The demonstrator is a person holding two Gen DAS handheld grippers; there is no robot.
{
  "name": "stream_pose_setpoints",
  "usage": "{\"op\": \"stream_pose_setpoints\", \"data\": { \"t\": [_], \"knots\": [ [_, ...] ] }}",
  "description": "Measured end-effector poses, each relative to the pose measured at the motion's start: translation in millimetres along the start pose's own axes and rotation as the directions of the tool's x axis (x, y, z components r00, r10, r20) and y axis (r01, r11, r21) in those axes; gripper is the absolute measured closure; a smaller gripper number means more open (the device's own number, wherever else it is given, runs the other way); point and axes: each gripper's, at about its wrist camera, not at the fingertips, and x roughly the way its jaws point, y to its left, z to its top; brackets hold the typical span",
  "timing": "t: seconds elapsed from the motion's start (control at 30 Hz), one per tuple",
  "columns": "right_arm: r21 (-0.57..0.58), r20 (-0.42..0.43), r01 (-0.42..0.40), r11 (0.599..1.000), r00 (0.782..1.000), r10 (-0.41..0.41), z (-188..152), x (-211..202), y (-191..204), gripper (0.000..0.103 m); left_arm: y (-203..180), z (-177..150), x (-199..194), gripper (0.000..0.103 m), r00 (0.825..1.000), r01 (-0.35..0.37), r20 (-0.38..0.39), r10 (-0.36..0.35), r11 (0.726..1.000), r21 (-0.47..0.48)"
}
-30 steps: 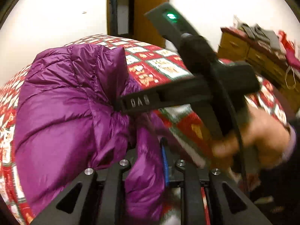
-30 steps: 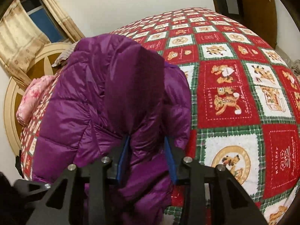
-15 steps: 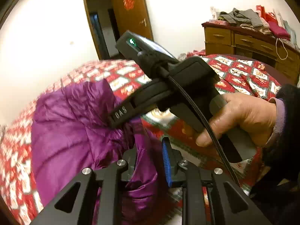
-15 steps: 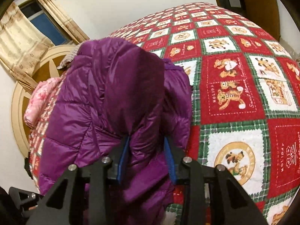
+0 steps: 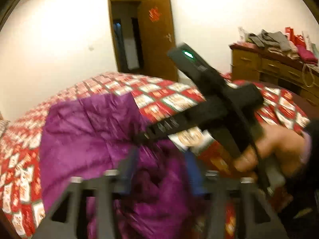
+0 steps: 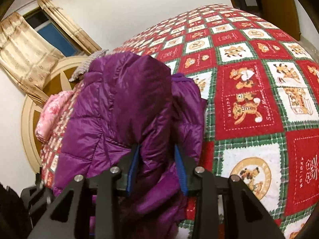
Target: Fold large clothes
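Two grippers on one shiny purple quilted puffer jacket [image 6: 119, 119] lying on the red-and-green teddy-bear patchwork bedspread [image 6: 249, 99]: right gripper [image 6: 157, 169] is pinching a thick fold of it, while the left gripper [image 5: 161, 171] has just been opening, jaws spread with jacket fabric loose between them.

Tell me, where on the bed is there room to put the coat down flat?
The bedspread lies bare to the right of the purple jacket, out toward the wooden door. The left side is crowded: the jacket reaches toward the pink pillow and the headboard. The dresser top is piled with clothes, so there is no room there.
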Motion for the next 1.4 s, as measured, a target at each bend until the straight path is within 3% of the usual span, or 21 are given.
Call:
{"op": "stream_pose_setpoints", "data": {
  "t": [0.03, 0.2, 0.3, 0.4, 0.43, 0.5, 0.6, 0.63, 0.7, 0.73, 0.8, 0.87, 0.93, 1.07, 1.27, 1.4],
  "knots": [
    [0.009, 0.01, -0.01, 1.0, 1.0, 0.01, -0.1, -4.2, -0.7, 0.065, 1.7, 3.7, -0.4, 0.031, 1.0, -0.02, 0.021, 0.02, 1.0, -0.012],
    [0.019, 0.07, -0.01, 1.0, 0.998, 0.009, 0.5, -31.1, -4.0, 0.061, 7.4, 14.3, -28.3, 0.03, 0.993, 0.05, 0.11, -0.045, 0.998, -0.039],
    [0.011, 0.104, 0.058, 0.998, 0.993, -0.058, 2.1, -49.1, -3.6, 0.062, 20.2, 10.4, -46.5, 0.029, 0.991, 0.049, 0.129, -0.041, 0.997, -0.062],
    [-0.03, 0.147, 0.102, 0.994, 0.984, -0.097, 7.0, -63.1, 14.7, 0.061, 68.0, 10.9, -54.7, 0.028, 0.993, -0.009, 0.111, 0.036, 0.971, -0.24],
    [-0.04, 0.163, 0.099, 0.994, 0.982, -0.091, 10.2, -66.4, 24.2, 0.061, 83.1, 12.0, -51.7, 0.028, 0.993, -0.061, 0.082, 0.089, 0.953, -0.297],
    [-0.051, 0.189, 0.08, 0.995, 0.98, -0.069, 18.4, -68.3, 44.3, 0.061, 126.0, 14.0, -31.1, 0.028, 0.974, -0.223, -0.063, 0.217, 0.875, -0.431],
    [0.02, 0.199, 0.049, 0.999, 0.979, -0.052, 31.2, -58.6, 68.4, 0.06, 164.8, 9.2, -1.8, 0.028, 0.921, -0.388, -0.224, 0.317, 0.776, -0.498],
    [0.08, 0.199, 0.011, 0.997, 0.98, -0.026, 34.7, -51.6, 72.3, 0.06, 172.7, 6.2, 8.9, 0.028, 0.894, -0.449, -0.268, 0.361, 0.74, -0.5],
    [0.195, 0.207, -0.079, 0.978, 0.978, 0.037, 39.6, -32.3, 78.4, 0.06, 177.4, -0.5, 19.8, 0.028, 0.872, -0.489, -0.307, 0.381, 0.709, -0.509],
    [0.228, 0.218, -0.077, 0.971, 0.975, 0.027, 40.0, -23.2, 81.6, 0.06, 175.2, -4.2, 24.8, 0.028, 0.868, -0.497, -0.311, 0.388, 0.694, -0.52],
    [0.243, 0.236, -0.04, 0.969, 0.972, -0.019, 40.0, -7.8, 87.0, 0.06, 169.1, -6.2, 26.8, 0.028, 0.869, -0.495, -0.299, 0.394, 0.703, -0.511],
    [0.224, 0.218, 0.058, 0.973, 0.97, -0.108, 39.4, 12.6, 87.2, 0.06, 158.7, -5.0, 30.6, 0.028, 0.88, -0.474, -0.284, 0.381, 0.747, -0.466],
    [0.194, 0.188, 0.146, 0.97, 0.965, -0.183, 35.4, 26.7, 78.5, 0.061, 156.1, -0.6, 32.6, 0.028, 0.894, -0.445, -0.28, 0.351, 0.774, -0.451],
    [0.122, 0.204, 0.297, 0.947, 0.926, -0.317, 24.9, 29.6, 52.2, 0.069, 173.9, 9.7, 49.2, 0.028, 0.909, -0.404, -0.309, 0.279, 0.771, -0.492],
    [-0.003, 0.211, 0.406, 0.914, 0.893, -0.397, 23.7, 43.0, 46.7, 0.068, 177.5, 17.2, 91.7, 0.018, 0.873, -0.46, -0.383, 0.303, 0.771, -0.439],
    [-0.017, 0.206, 0.409, 0.912, 0.894, -0.397, 28.2, 54.9, 37.6, 0.068, 176.8, 12.8, 108.0, 0.011, 0.857, -0.49, -0.395, 0.33, 0.759, -0.429]
  ]
}}
